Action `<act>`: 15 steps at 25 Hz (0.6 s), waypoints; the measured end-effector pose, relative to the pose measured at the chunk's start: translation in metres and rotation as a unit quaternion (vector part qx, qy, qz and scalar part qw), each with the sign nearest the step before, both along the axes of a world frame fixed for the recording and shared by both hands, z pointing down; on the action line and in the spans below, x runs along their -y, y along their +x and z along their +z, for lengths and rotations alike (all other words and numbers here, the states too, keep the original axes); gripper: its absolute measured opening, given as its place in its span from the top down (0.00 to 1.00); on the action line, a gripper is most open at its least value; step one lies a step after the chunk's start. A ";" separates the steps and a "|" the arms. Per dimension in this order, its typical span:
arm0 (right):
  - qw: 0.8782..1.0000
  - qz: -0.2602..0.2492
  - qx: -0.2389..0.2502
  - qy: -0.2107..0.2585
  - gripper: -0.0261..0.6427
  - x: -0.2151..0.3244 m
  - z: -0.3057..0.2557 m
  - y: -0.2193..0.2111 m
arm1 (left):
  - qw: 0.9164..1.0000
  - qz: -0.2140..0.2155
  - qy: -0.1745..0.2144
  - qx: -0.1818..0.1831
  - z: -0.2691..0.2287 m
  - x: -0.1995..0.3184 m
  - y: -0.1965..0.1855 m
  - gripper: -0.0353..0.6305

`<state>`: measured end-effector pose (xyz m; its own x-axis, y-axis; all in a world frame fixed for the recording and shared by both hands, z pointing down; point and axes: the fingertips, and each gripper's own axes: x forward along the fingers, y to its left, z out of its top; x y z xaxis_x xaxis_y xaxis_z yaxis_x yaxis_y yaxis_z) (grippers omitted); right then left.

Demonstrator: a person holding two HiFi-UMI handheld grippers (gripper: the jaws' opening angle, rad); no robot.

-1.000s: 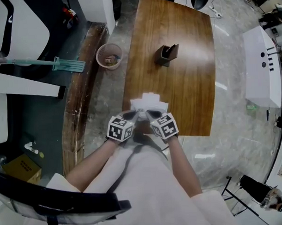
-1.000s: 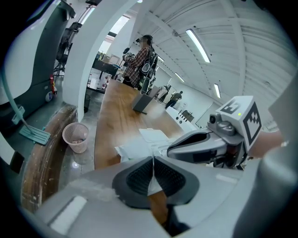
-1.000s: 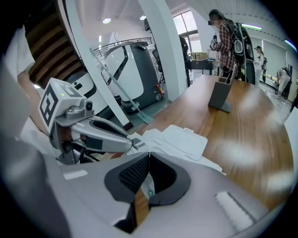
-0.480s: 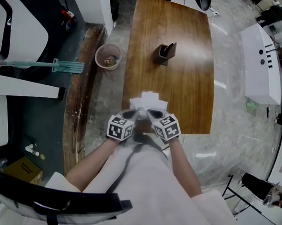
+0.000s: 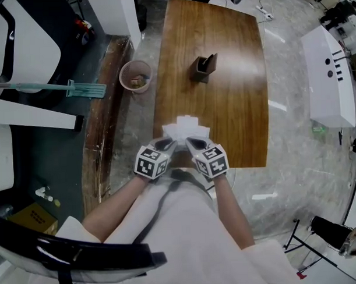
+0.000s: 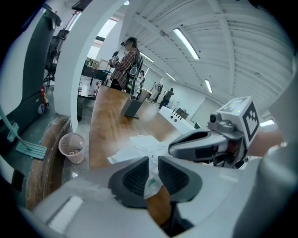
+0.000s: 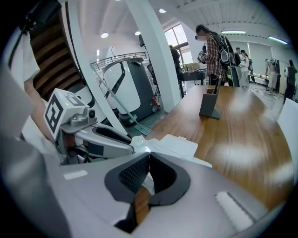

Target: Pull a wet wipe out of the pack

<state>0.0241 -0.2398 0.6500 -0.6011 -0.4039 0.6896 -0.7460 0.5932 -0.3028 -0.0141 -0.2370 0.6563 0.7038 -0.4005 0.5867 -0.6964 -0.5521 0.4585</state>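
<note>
Teamwork is showing at the near edge of the brown wooden tabletop point(image 5: 235, 107), where the white soft-plastic wet wipe pack point(image 5: 186, 130) is lying with its lid flap raised. On the left, the left gripper point(image 6: 153, 161) is reaching in at the pack's near left corner. Its jaws are opening, and a white corner with green print, apparently the pack's film, is sitting loosely between the pads rather than being squeezed. It is probably releasing or resetting a steadying hold. Beside it, nearly tip to tip, the right gripper point(image 7: 148, 160) is pressing its jaws together on a thin white edge of the same pack, likely to stop the pack sliding off the edge. Whether that sliver is film or a wipe I cannot tell. No wipe is hanging clear of the pack.

Around them, a teal long-handled floor tool point(image 5: 77, 85) and a pink mesh wastebasket point(image 5: 135, 74) are resting on the floor to the left. A dark grey angled desk holder point(image 5: 203, 68) is sitting mid-tabletop, well beyond the pack, and a white cabinet point(image 5: 328, 81) is standing far right. Nothing is blocking the pack; only the two grippers are crowding each other.
</note>
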 end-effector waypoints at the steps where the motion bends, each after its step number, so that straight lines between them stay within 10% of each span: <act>1: 1.000 0.002 0.001 0.001 0.95 0.000 -0.001 0.001 | 1.000 0.004 0.003 0.002 -0.001 0.000 0.002 0.84; 15: 0.998 0.047 0.023 0.025 0.95 0.003 -0.013 0.030 | 0.999 0.023 0.025 0.012 -0.013 -0.005 0.016 0.83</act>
<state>0.0536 -0.2429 0.6372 -0.5887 -0.4939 0.6399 -0.7856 0.5358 -0.3093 0.0021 -0.2319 0.6434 0.7083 -0.3973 0.5836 -0.6803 -0.6051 0.4137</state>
